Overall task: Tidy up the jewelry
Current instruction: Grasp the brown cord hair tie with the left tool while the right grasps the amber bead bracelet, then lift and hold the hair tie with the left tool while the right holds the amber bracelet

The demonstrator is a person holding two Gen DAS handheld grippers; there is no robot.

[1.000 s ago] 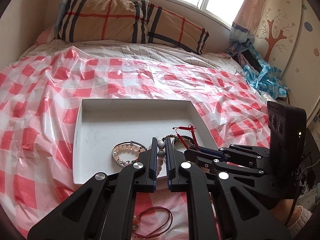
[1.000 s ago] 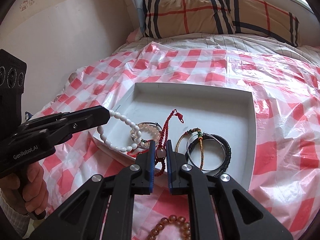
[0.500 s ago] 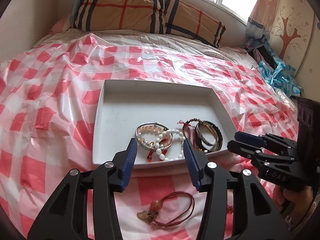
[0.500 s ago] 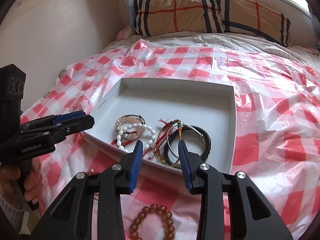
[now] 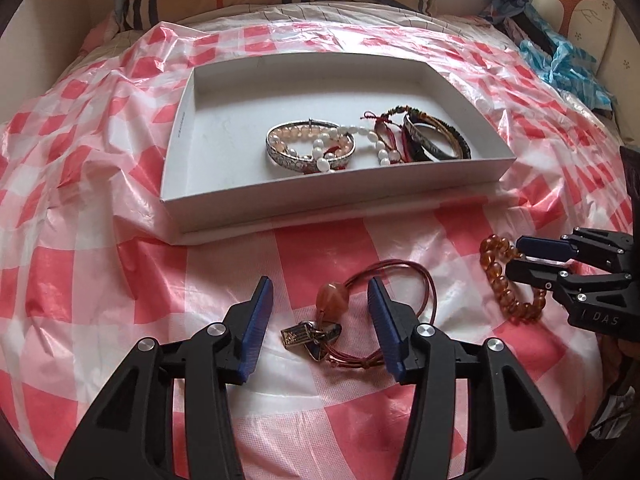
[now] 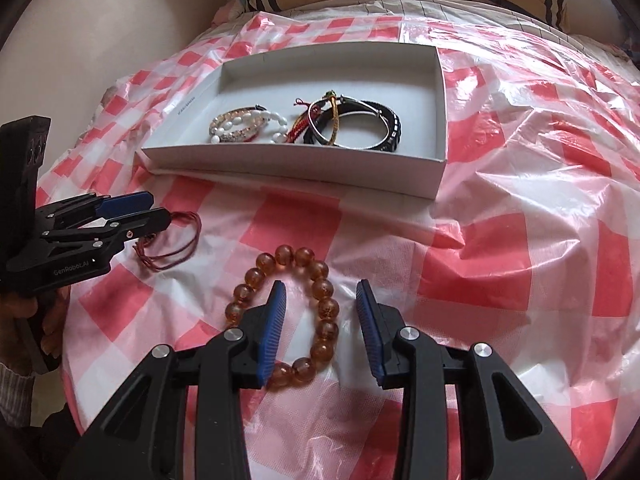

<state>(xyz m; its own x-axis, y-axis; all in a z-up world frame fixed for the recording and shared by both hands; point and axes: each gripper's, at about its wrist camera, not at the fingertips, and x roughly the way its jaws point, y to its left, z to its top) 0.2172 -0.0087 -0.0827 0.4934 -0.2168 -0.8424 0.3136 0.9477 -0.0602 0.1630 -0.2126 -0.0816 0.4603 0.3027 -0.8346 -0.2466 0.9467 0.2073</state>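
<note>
Several bracelets (image 5: 368, 144) are lying tangled in the white tray (image 5: 224, 196); an amber bead bracelet (image 6: 316, 312) and red cord bracelet (image 5: 360, 316) are lying on the bed before it.

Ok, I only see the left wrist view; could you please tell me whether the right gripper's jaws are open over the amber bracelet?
Observer: Yes, in the right wrist view the right gripper has its jaws wide apart above the amber bracelet.
Operator: Thank you. Does the whole loop sit between them?
Observer: No, only the loop's right side does; the other jaw is over its hollow middle.
</note>
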